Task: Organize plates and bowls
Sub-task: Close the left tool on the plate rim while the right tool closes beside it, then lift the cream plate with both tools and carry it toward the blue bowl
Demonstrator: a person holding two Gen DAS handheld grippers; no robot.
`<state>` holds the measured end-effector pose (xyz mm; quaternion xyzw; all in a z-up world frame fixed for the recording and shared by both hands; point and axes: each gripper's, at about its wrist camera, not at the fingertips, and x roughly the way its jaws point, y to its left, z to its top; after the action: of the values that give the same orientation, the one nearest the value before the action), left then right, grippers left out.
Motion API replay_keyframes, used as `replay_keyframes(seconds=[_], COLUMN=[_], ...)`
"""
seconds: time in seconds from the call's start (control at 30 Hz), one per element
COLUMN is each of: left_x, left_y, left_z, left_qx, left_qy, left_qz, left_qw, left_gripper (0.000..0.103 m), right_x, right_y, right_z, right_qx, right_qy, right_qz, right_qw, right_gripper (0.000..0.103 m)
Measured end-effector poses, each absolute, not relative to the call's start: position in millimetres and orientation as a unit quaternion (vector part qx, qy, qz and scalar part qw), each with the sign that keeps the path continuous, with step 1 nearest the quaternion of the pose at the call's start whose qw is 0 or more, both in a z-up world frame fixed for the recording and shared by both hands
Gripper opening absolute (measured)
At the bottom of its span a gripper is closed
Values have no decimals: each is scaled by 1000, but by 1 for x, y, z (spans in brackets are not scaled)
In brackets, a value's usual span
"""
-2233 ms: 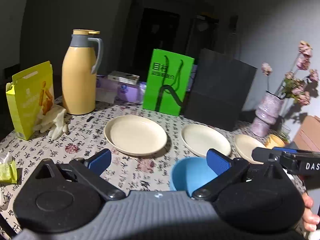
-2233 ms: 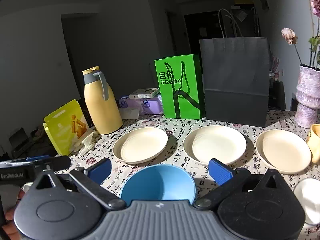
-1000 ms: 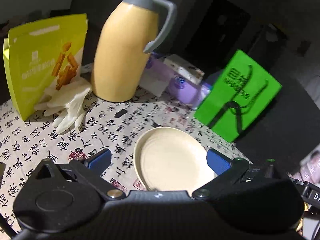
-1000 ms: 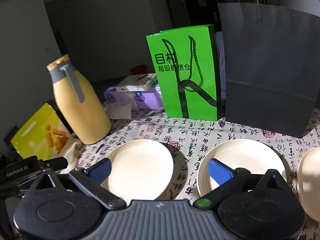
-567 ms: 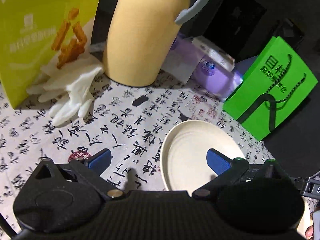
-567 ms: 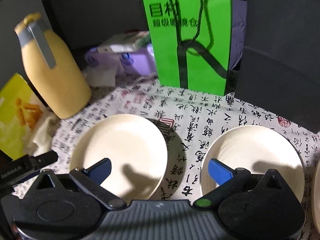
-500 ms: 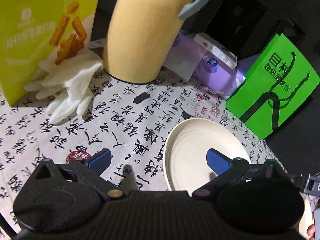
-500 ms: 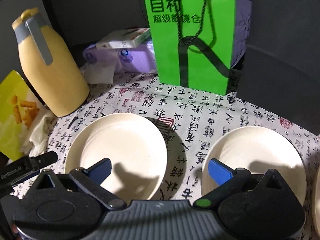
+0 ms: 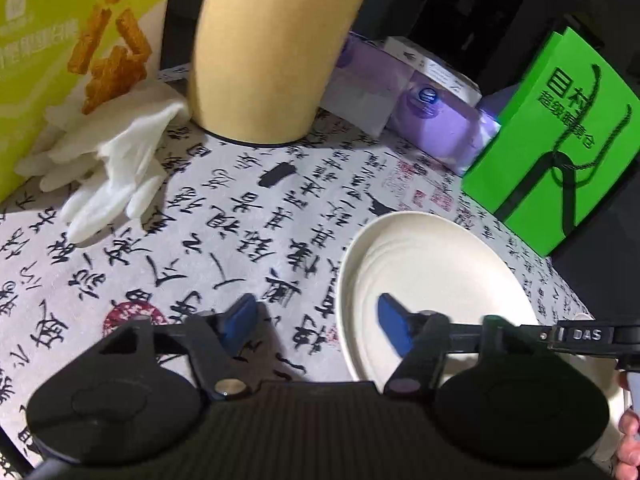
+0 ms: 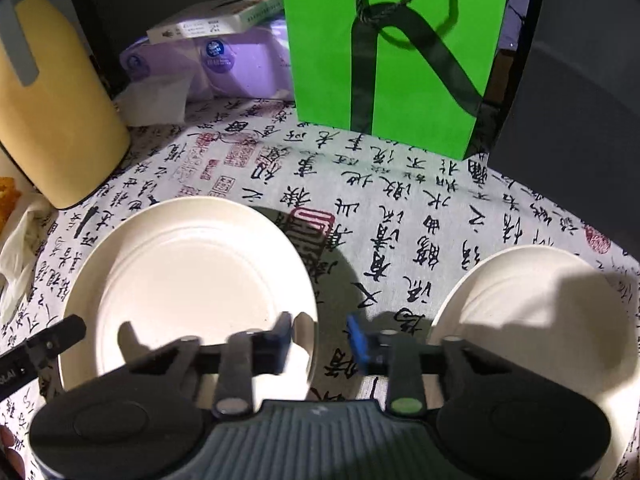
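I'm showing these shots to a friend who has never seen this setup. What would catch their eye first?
Probably the bright green paper bag standing at the back of the table, vivid against the dark room. Next, the black calligraphy covering the tablecloth, and on it the cream plate in front of the yellow thermos. Both hand-held grippers straddle that plate's rim, the left hand-held gripper at its left edge, the right hand-held gripper at its right edge.

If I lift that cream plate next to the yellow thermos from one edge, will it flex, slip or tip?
The plate looks rigid: its rim keeps a clean, even curve, so flexing seems unlikely. Its smooth, faintly shiny surface may slip in a pinch. Being wide and shallow, it would probably droop from a one-edge hold.
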<state>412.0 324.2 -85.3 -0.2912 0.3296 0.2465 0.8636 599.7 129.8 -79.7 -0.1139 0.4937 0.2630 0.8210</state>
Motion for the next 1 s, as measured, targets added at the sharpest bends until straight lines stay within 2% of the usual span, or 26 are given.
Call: replay_keyframes(seconds=[0.03,0.1,0.17,0.63,1.0], left_x=[413,414,415,410,402], left_y=[324,322,322,322,312], left_z=[-87,-89,-92,-91,-67], left_qx=[-296,-298,-301,-305,-275], left_qy=[332,334,338,329,299], left_qz=[236,227,223,231,230], left_qw=[864,865,864,863,884], left_gripper=[48,23,10,9,9], right_x=[599,598,597,583,567], right_y=[129,129,130,124,105], right_z=[-81,-81,-81,-71,-51], right_qx=[-109,-105,-104,-92,-59], right_qy=[494,493,492,467,440], right_qz=[267,269,273,287,299], right_qw=[820,821,820,831,845], right_gripper=[19,17,11,7,6])
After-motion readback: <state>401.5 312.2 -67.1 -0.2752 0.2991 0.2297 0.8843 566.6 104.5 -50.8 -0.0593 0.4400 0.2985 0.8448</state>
